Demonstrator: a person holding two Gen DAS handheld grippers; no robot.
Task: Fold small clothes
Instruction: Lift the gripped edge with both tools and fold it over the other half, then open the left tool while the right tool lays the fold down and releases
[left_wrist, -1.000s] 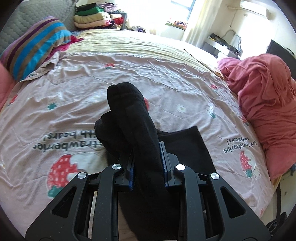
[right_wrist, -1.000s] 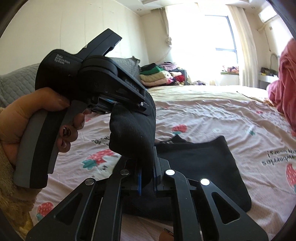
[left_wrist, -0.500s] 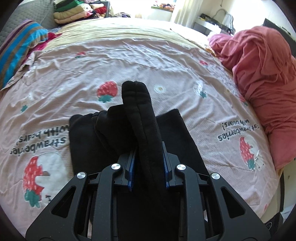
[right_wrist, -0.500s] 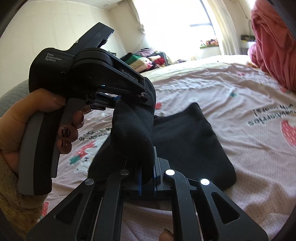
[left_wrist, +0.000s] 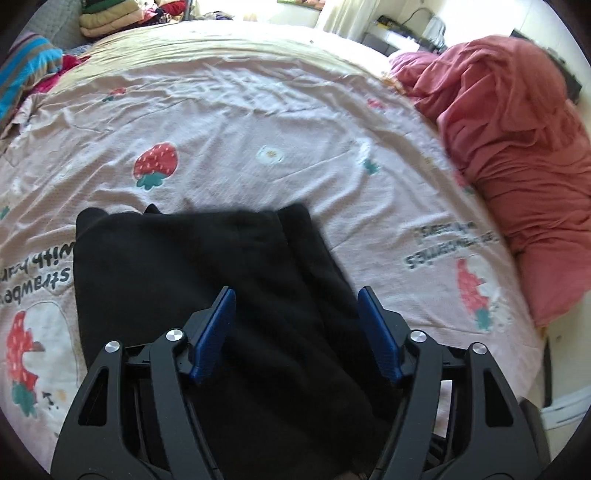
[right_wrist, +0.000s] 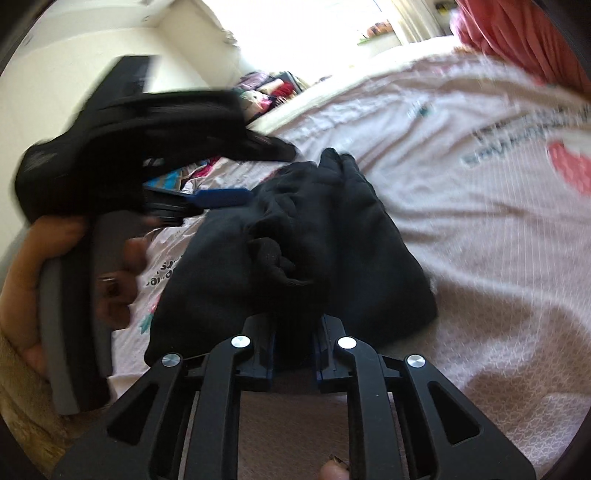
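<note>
While spread wide under everything else, filled most of both views: a pink bedsheet (left_wrist: 229, 122) printed with strawberries and upside-down lettering, wrinkled toward 12 o'clock. Heaped along its edge from 1 to 4 o'clock in the left wrist view, a large red blanket (left_wrist: 517, 147). Seen at 10 o'clock there, a striped pillow (left_wrist: 22, 70), and at 11 o'clock a stack of folded clothes (left_wrist: 99, 26), small and far off.

Lay on the sheet at 6 to 9 o'clock of the left wrist view, just ahead of the tongs: the black garment (left_wrist: 192, 280), folded into a rough rectangle with a narrower layer along its right side. Looked bunched and ridged along the top in the right wrist view (right_wrist: 295, 236), with motion blur across that picture.

Hovered over the garment, the left gripper (left_wrist: 295, 328), its 2 blue pads (left_wrist: 216, 332) apart and widening, dark cloth showing below the gap but neither pad pressing on it. Appeared again at 9 o'clock of the right wrist view (right_wrist: 225, 195), blurred, held by the person's left hand (right_wrist: 74, 266).

Sat at 6 o'clock of its own view, the right gripper (right_wrist: 295, 354), jaws nearly together and just starting to part, a fold of the black garment pinched between them.
</note>
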